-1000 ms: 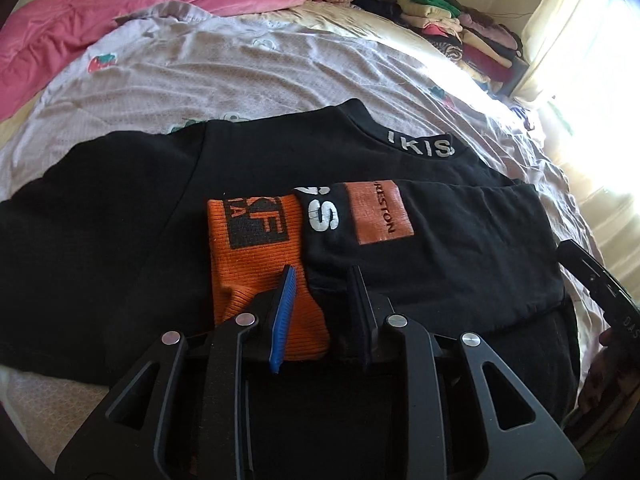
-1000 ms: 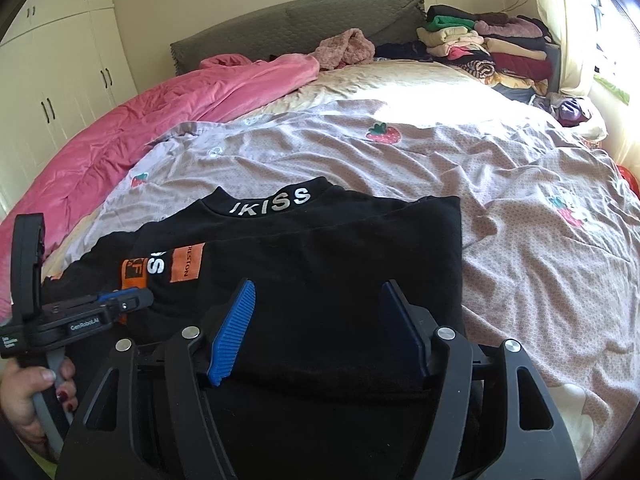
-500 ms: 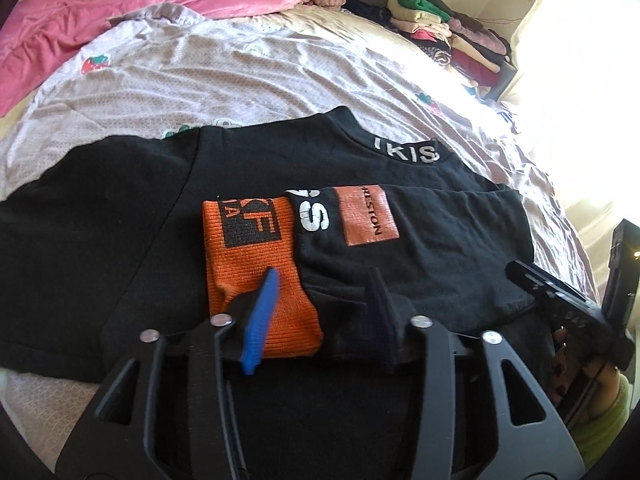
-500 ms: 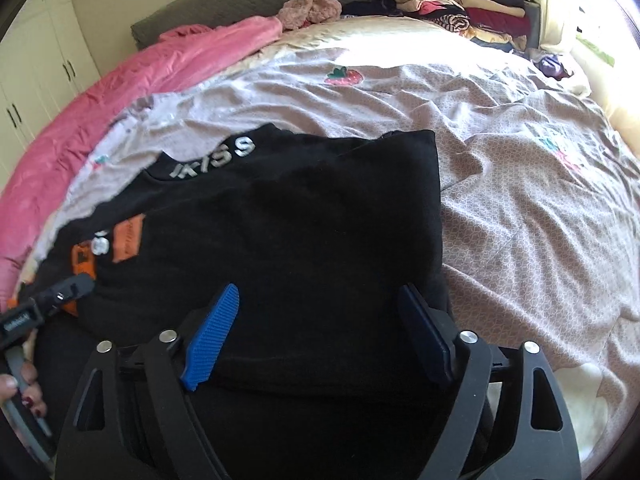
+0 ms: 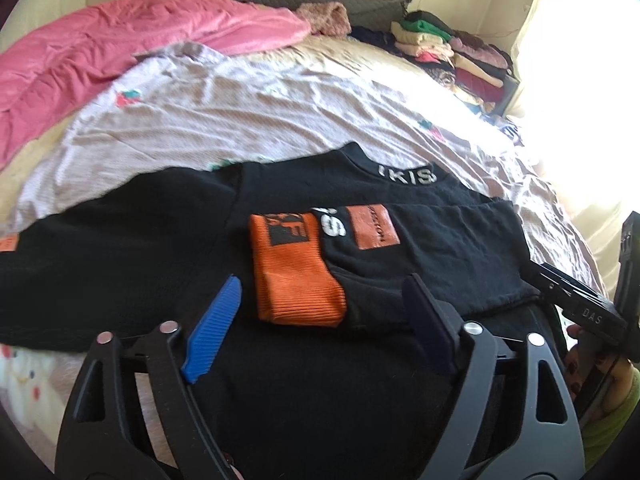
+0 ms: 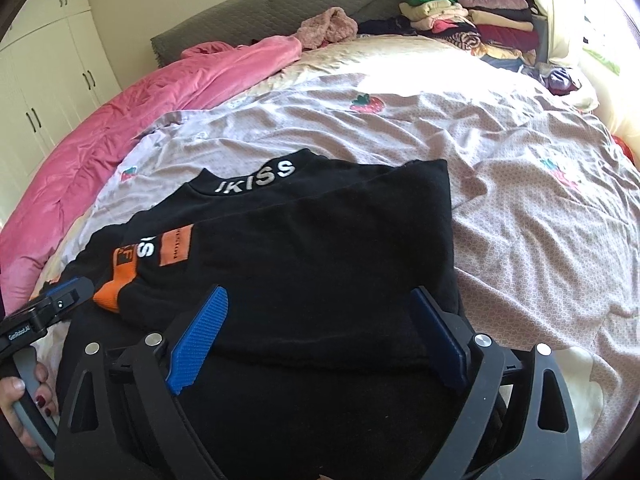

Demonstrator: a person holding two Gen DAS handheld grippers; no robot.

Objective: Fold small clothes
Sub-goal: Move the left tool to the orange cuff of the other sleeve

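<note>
Left wrist view, left to right: pink quilt (image 5: 120, 40) along the bed's far left, patterned bedsheet (image 5: 280, 108) across the middle, stack of folded clothes (image 5: 452, 52) at far right by the headboard. Black sweatshirt (image 5: 120, 248) lies flat on the sheet, near edge of the bed. Collar with white lettering (image 5: 406, 174) points away toward the headboard, so body axis runs near-to-far; hem is at the near edge under both grippers. Left sleeve is spread out to the left, unfolded. Right sleeve is folded across the chest, its long axis left-right, orange cuff (image 5: 296, 272) ending near the middle, orange patch (image 5: 372, 226) just right of it.

Left gripper (image 5: 320, 328) spread wide, empty, hovering above the cuff end; fingers on either side of it, contact unclear. Right gripper (image 5: 576, 304) shows only at the right edge of this view.

Right wrist view: right gripper (image 6: 320, 336) spread wide, nothing between the fingers, over the folded right side of the sweatshirt; folded edge runs straight away from camera. Left gripper at far left, hand on its handle.
</note>
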